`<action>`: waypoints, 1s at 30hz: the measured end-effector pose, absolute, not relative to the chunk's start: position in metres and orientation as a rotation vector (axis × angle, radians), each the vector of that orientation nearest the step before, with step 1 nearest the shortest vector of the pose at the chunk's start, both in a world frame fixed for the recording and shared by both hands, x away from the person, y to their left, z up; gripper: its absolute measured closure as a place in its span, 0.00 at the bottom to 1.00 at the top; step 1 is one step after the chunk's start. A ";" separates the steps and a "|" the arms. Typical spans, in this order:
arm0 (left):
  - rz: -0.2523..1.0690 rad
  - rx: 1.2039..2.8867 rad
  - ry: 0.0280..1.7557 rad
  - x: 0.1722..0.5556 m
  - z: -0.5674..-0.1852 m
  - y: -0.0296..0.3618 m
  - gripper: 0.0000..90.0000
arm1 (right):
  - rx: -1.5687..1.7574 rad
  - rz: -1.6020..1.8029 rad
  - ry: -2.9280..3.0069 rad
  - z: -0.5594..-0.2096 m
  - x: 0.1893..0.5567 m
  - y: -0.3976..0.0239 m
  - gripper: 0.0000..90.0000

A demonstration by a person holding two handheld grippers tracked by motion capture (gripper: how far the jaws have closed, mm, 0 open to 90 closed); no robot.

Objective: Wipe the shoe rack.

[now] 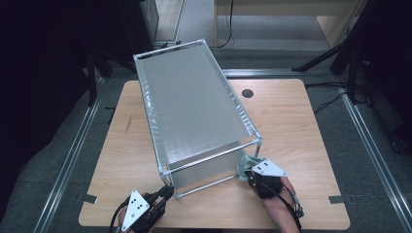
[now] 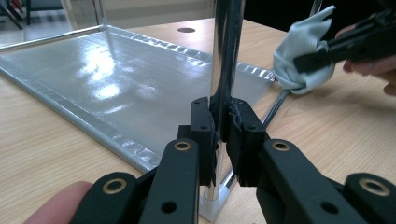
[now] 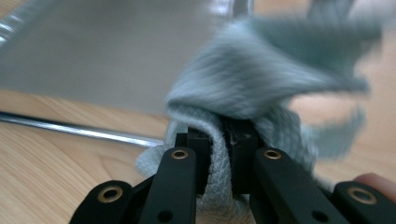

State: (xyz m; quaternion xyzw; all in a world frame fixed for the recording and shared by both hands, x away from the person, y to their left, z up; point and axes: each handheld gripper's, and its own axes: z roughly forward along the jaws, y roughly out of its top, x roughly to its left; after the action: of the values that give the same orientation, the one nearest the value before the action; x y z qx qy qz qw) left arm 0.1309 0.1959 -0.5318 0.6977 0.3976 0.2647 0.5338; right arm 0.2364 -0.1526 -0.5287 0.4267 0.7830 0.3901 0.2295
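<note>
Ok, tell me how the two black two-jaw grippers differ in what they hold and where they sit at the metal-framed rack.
The left gripper clamps an upright chrome post of the rack; the right gripper clamps a crumpled pale blue cloth. The left gripper sits at the rack's near left corner, the right gripper at its near right corner. Shared: both are shut on something, each held in a hand over the wooden table.

Overhead forward-down camera; two close finger-level cameras, all sharing the rack [image 1: 194, 111].
</note>
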 end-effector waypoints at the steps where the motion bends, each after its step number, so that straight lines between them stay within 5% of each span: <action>1: 0.630 1.663 0.948 0.131 -0.532 0.196 0.91 | 1.199 1.080 2.159 -0.531 0.237 -0.155 0.93; 13: 0.629 1.662 0.943 0.131 -0.532 0.196 0.91 | 1.015 1.330 1.855 -0.450 0.206 -0.167 0.93; 24: 0.641 1.656 0.959 0.134 -0.533 0.201 0.91 | 1.220 1.076 2.163 -0.522 0.236 -0.182 0.92; 30: 0.652 1.646 0.982 0.136 -0.533 0.209 0.91 | 1.273 1.190 1.915 -0.481 0.232 -0.206 0.93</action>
State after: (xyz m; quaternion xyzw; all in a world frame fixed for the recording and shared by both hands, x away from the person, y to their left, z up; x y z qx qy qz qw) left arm 0.1358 0.2091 -0.5328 0.6895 0.4113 0.2729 0.5301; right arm 0.2321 -0.2062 -0.4808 0.4729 0.7116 0.4421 0.2730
